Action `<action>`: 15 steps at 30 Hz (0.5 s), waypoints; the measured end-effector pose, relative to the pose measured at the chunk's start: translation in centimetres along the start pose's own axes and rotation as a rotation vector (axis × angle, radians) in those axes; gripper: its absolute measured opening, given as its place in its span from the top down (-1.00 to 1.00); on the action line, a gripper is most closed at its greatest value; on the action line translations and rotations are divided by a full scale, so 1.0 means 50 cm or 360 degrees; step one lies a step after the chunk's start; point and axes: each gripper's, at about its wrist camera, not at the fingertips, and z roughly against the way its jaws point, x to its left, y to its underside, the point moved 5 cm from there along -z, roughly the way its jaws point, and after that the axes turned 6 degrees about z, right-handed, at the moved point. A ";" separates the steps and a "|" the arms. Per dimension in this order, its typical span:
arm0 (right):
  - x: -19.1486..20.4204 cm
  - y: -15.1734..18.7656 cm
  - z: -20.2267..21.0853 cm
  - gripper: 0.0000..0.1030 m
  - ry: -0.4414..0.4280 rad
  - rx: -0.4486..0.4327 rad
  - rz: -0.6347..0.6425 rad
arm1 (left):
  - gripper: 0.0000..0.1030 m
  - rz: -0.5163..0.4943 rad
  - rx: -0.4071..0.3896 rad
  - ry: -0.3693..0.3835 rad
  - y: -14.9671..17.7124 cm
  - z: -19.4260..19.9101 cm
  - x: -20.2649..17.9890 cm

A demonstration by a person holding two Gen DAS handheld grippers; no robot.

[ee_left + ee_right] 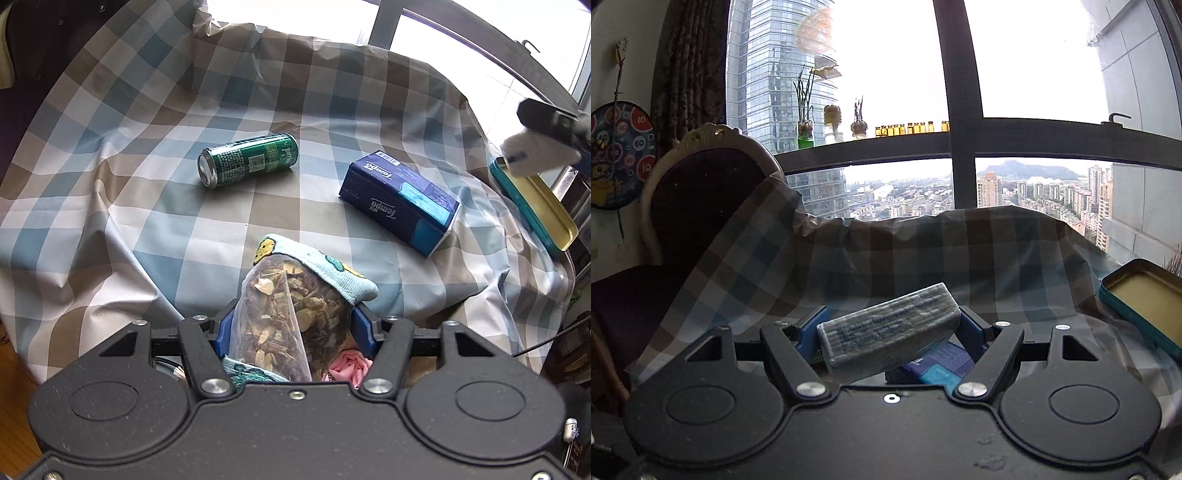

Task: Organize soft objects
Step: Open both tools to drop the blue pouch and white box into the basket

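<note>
My left gripper (291, 317) is shut on a clear mesh bag of dried herbs (291, 317), held over the checked cloth (147, 206). A light-blue knitted cloth (325, 266) lies against the bag's far side, and something pink (351, 363) shows under the jaws. My right gripper (890, 325) is shut on a grey-white wrapped pack (890, 325), tilted between the blue pads. In the left wrist view this gripper (543, 144) is a blur at the upper right, above the tin. A blue Tempo tissue pack (399, 199) lies on the cloth, and part of this Tempo pack (938, 365) shows under the held pack.
A green can (247, 158) lies on its side mid-cloth. An open teal tin (535, 199) with a gold inside sits at the right edge; in the right wrist view the tin (1145, 299) is at the far right. A dark chair (701, 192) stands at the left, a window behind.
</note>
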 end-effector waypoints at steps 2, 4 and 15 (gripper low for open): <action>0.010 0.022 0.046 -0.43 -0.0028 0.0012 -0.0042 | -0.11 0.0001 0.0000 -0.0003 0.008 0.008 -0.002; 0.018 0.048 0.084 -0.43 -0.0022 0.0034 -0.0066 | -0.11 0.0009 -0.0005 0.0005 0.016 0.020 -0.004; 0.035 0.197 0.134 -0.43 -0.0039 0.0374 -0.0204 | -0.12 0.0032 -0.0053 -0.0011 0.031 0.061 0.002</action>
